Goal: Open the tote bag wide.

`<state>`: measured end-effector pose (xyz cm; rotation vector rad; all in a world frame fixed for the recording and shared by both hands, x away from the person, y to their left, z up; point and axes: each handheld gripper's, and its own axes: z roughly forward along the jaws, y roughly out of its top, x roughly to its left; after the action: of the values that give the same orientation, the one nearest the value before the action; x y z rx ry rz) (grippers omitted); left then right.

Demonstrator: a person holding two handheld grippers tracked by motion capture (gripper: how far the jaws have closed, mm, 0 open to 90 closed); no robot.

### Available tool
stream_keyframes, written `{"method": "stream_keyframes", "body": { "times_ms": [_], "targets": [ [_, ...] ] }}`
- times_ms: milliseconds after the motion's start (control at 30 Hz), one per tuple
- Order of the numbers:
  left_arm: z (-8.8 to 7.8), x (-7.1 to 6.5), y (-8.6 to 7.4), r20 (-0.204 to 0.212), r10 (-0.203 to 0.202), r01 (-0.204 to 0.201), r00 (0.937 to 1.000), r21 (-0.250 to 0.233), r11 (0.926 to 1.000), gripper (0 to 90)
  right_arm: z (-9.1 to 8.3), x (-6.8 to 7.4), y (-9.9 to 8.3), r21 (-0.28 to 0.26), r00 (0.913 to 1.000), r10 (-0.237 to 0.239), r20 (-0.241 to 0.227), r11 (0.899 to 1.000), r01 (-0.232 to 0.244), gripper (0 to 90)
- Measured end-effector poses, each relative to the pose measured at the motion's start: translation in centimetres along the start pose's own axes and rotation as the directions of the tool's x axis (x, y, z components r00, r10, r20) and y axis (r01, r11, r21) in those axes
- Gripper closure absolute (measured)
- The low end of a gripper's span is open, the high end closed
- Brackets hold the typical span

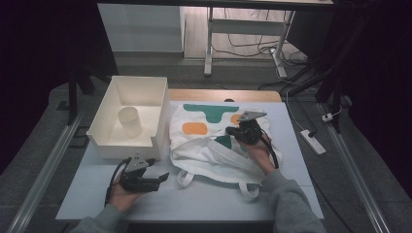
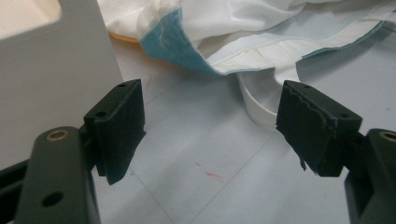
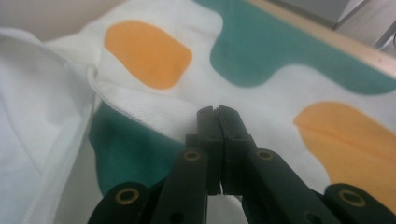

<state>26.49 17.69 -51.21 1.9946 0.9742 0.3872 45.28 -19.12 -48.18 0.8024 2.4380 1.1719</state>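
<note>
A white tote bag point(image 1: 194, 145) with green and orange shapes lies crumpled in the middle of the table. My right gripper point(image 1: 232, 131) hovers over its centre, and in the right gripper view its jaws point(image 3: 217, 112) are pressed together, with no cloth visible between them, just above the bag's printed cloth point(image 3: 280, 93). My left gripper point(image 1: 163, 177) rests low on the table at the front left, pointing toward the bag. It stands open point(image 2: 212, 98), with bare tabletop between the pads and a white strap loop point(image 2: 254, 102) and folded bag edge point(image 2: 243, 28) ahead.
A white bin point(image 1: 126, 150) stands at the left with a pale cup point(image 1: 130, 120) inside; its wall point(image 2: 56, 79) is close beside my left gripper. The grey table point(image 1: 204, 199) has bare surface along the front. A power strip point(image 1: 313, 141) lies off the right edge.
</note>
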Motion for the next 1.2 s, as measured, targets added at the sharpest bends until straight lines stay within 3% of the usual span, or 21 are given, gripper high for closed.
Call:
{"method": "stream_keyframes", "body": {
  "times_ms": [267,333,400,433,467,500,533,600,933,1200],
  "targets": [
    [-0.1,-0.5,0.2,0.003,0.021,-0.021,0.9998,-0.006,0.9998,24.6,0.2,-0.1,-0.3,0.030,0.9991,0.014,-0.039,0.999,-0.012,86.8],
    [-0.2,-0.6,0.3,0.006,0.027,-0.027,0.9996,-0.010,0.9996,24.7,-0.2,0.1,-0.2,0.011,0.9988,0.002,-0.050,1.000,-0.002,78.5],
    [-0.3,-0.6,0.3,0.006,0.034,-0.034,0.9994,-0.012,0.9993,24.8,-1.7,0.7,0.5,-0.056,0.9994,0.006,-0.033,0.998,-0.008,66.3],
    [-0.4,-0.5,0.2,0.005,0.035,-0.035,0.9994,-0.014,0.9993,24.8,-1.7,0.7,0.5,-0.056,0.9994,0.006,-0.033,0.998,-0.008,66.3],
    [-0.5,-0.5,0.2,0.006,0.034,-0.034,0.9994,-0.017,0.9993,24.9,-2.9,1.1,0.9,-0.103,0.9998,0.009,-0.020,0.995,-0.011,59.6],
    [-0.5,-0.4,0.2,0.006,0.034,-0.034,0.9994,-0.019,0.9993,24.9,-2.9,1.1,0.9,-0.103,0.9998,0.009,-0.020,0.995,-0.011,59.6],
    [-0.6,-0.4,0.2,0.007,0.034,-0.034,0.9994,-0.021,0.9992,25.1,-4.0,1.5,1.2,-0.140,0.9998,0.011,-0.016,0.990,-0.013,55.5],
    [-0.6,-0.3,0.2,0.008,0.037,-0.036,0.9993,-0.022,0.9991,25.5,-4.8,2.0,1.3,-0.156,0.9998,0.008,-0.019,0.988,-0.011,53.1],
    [-1.0,-0.6,0.5,0.012,0.057,-0.056,0.9983,-0.037,0.9977,27.7,-7.5,4.8,0.4,-0.136,0.9971,-0.053,-0.054,0.990,0.045,49.8],
    [-0.9,-1.9,1.5,0.028,0.121,-0.120,0.9922,-0.045,0.9918,29.2,-9.3,6.6,-1.7,-0.092,0.9941,-0.078,-0.075,0.993,0.071,48.8]
  ]
}}
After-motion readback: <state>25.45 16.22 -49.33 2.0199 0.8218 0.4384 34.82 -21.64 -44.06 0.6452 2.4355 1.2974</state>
